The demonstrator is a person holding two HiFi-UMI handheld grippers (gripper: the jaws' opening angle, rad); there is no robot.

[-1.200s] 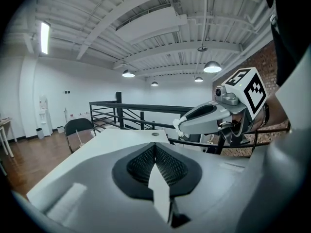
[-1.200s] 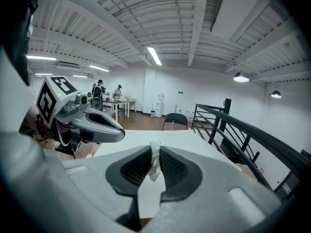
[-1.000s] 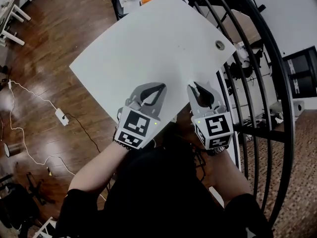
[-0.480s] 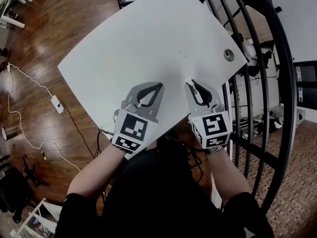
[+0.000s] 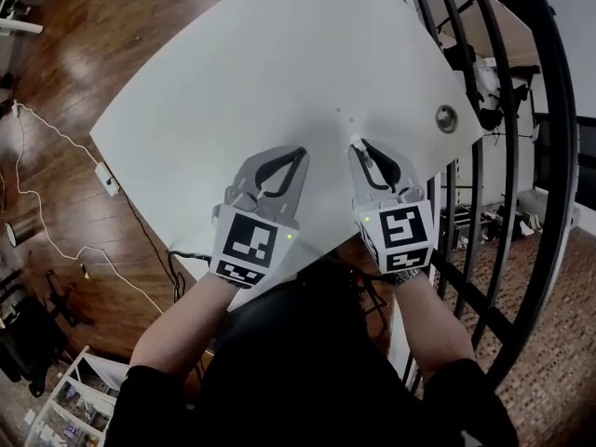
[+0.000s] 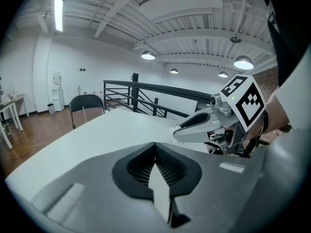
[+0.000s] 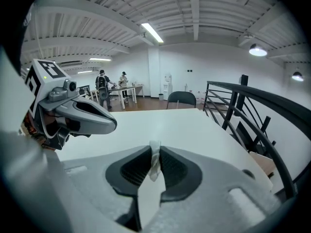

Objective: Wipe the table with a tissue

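The white table [image 5: 279,73] fills the upper middle of the head view. Both grippers hover side by side over its near edge. My right gripper [image 5: 355,143] is shut on a small scrap of white tissue [image 7: 154,161], which is pinched upright between its dark pads in the right gripper view. The same scrap shows as a white bit at that gripper's tip in the left gripper view [image 6: 173,129]. My left gripper [image 5: 302,151] is shut, its tips meeting [image 6: 155,144] with nothing between them. It stands just left of the right one.
A round grommet [image 5: 447,117] sits near the table's right corner. A black curved railing [image 5: 503,110] runs along the right side. A white cable with an adapter [image 5: 107,180] lies on the wood floor at left. A dark chair [image 6: 86,106] stands beyond the table.
The head view has shifted, so the table sits lower and more to the right, and the objects at its far end are out of frame. Both grippers stay shut and side by side.
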